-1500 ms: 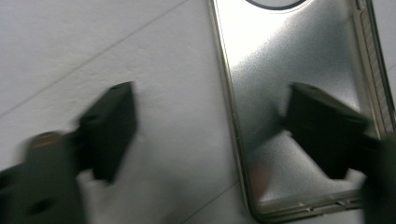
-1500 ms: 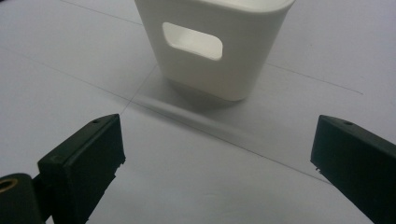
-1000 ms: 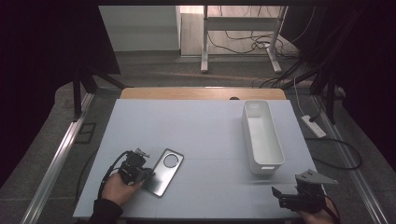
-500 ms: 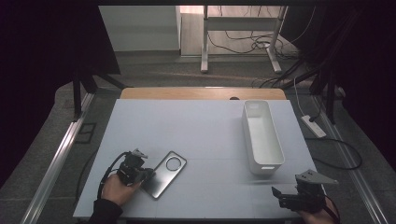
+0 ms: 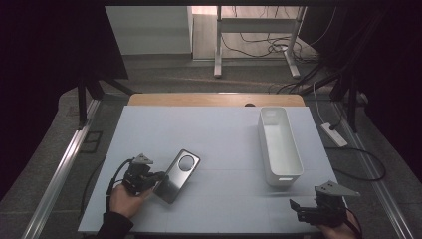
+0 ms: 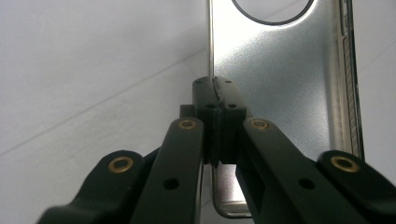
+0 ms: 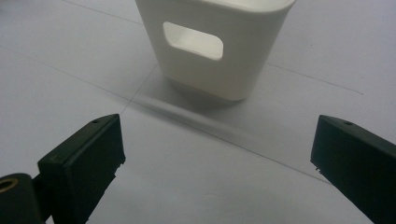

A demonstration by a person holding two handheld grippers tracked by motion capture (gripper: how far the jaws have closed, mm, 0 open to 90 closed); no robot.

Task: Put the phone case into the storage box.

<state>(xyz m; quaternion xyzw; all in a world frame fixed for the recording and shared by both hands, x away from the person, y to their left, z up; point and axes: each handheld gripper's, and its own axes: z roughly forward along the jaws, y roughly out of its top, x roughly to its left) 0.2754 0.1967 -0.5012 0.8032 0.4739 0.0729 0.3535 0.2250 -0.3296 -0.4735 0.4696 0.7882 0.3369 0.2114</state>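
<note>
Left gripper [image 5: 158,178] clamped on the case's [image 5: 177,175] long left rim, near its bottom corner; case at table's [image 5: 214,144] 7 o'clock. Right gripper [image 5: 297,209] wide open, holding nothing, at 5 o'clock by the front edge. Bin [image 5: 278,144] just past it; bare table between.

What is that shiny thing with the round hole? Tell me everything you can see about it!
It looks like a phone case: a flat, silvery rectangle with rounded corners, a raised rim and a big round hole near its far end. It looks like shiny plastic or metal. It sits at an angle over the pale table, near the front left. The left claw is shut on its long edge close to a near corner. Whether the case rests flat or is lifted a little is hard to tell.
</note>
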